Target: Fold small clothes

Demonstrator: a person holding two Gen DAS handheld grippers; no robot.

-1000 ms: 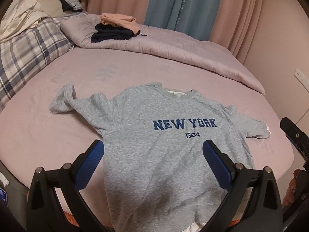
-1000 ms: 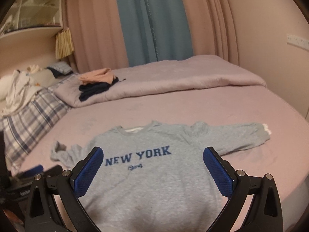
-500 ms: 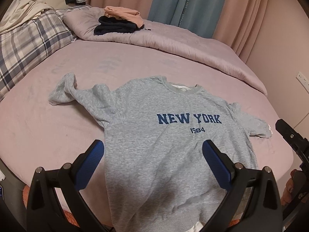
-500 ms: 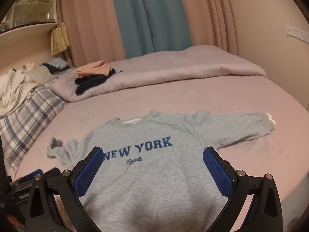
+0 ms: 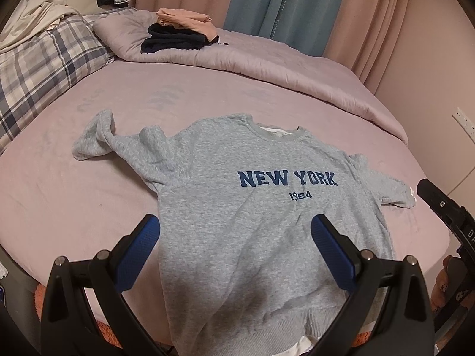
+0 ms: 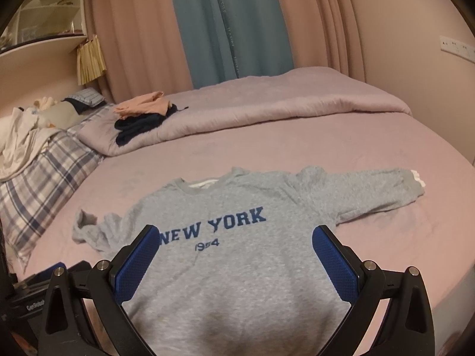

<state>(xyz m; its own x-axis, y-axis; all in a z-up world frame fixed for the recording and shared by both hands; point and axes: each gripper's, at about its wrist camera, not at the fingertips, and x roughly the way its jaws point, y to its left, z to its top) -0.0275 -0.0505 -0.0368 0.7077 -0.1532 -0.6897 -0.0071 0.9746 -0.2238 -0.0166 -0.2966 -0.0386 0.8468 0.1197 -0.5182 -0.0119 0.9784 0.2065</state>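
Observation:
A grey sweatshirt with blue "NEW YORK 1984" lettering lies face up on the pink bed. Its hem hangs at the near edge. One sleeve is bunched at the left; the other reaches right, ending in a white cuff. My left gripper hovers open over the lower body of the sweatshirt, holding nothing. My right gripper is also open above the lower front, empty. Part of the right gripper shows at the right edge of the left wrist view.
A rolled pink duvet lies across the back of the bed, carrying folded dark and peach clothes. A plaid pillow sits at the left. Curtains hang behind.
Both grippers have moved slightly forward and lower toward the sweatshirt, so it looms larger. Both stay open; the sweatshirt has not moved.

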